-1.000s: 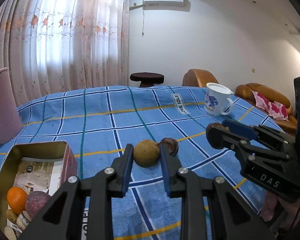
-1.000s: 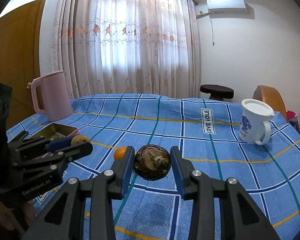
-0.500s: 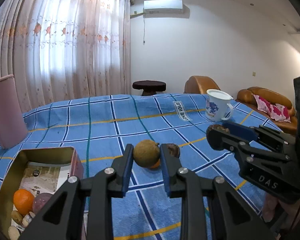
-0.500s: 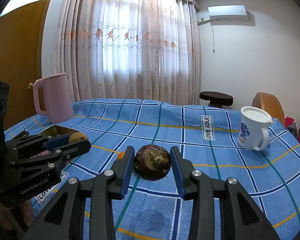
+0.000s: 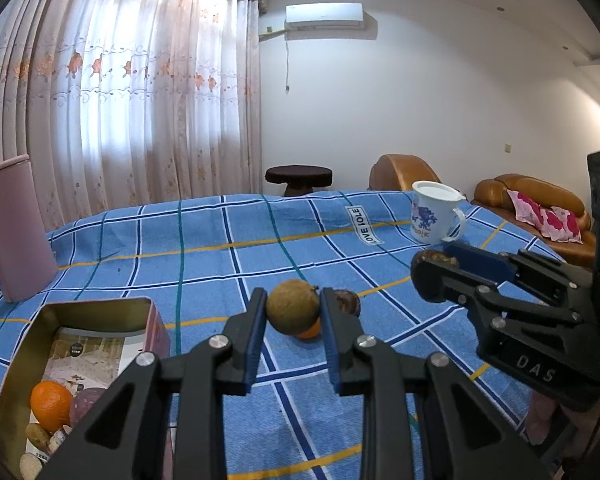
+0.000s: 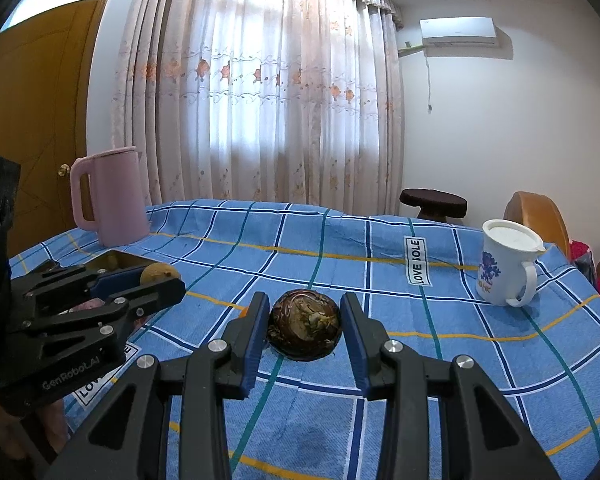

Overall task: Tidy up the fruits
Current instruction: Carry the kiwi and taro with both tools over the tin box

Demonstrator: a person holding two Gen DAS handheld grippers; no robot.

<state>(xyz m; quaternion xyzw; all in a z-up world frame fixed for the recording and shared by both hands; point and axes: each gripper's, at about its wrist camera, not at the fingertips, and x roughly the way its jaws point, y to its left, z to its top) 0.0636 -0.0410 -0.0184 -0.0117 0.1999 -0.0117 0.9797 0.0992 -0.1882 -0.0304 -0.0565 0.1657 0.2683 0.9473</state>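
Note:
My left gripper [image 5: 293, 312] is shut on a tan round fruit [image 5: 292, 306] and holds it above the blue checked tablecloth [image 5: 204, 248]. An orange [image 5: 310, 330] and a dark brown fruit [image 5: 348, 302] lie on the cloth behind it. A gold tin [image 5: 96, 306] at the lower left holds an orange [image 5: 51, 404], a purple fruit and several small pieces. My right gripper [image 6: 305, 326] is shut on a dark brown wrinkled fruit [image 6: 305, 329], held above the cloth. It shows in the left wrist view [image 5: 440, 268], and the left gripper in the right wrist view [image 6: 156, 280].
A pink kettle [image 5: 14, 224] stands at the far left of the table [image 6: 340, 240]. A white flowered mug [image 5: 436, 212] stands at the far right. A dark stool [image 5: 299, 176] and brown sofa [image 5: 536, 208] are beyond the table.
Both grippers have risen with their fruits held. The left one lifted the tan fruit clear, uncovering the orange on the cloth behind it.

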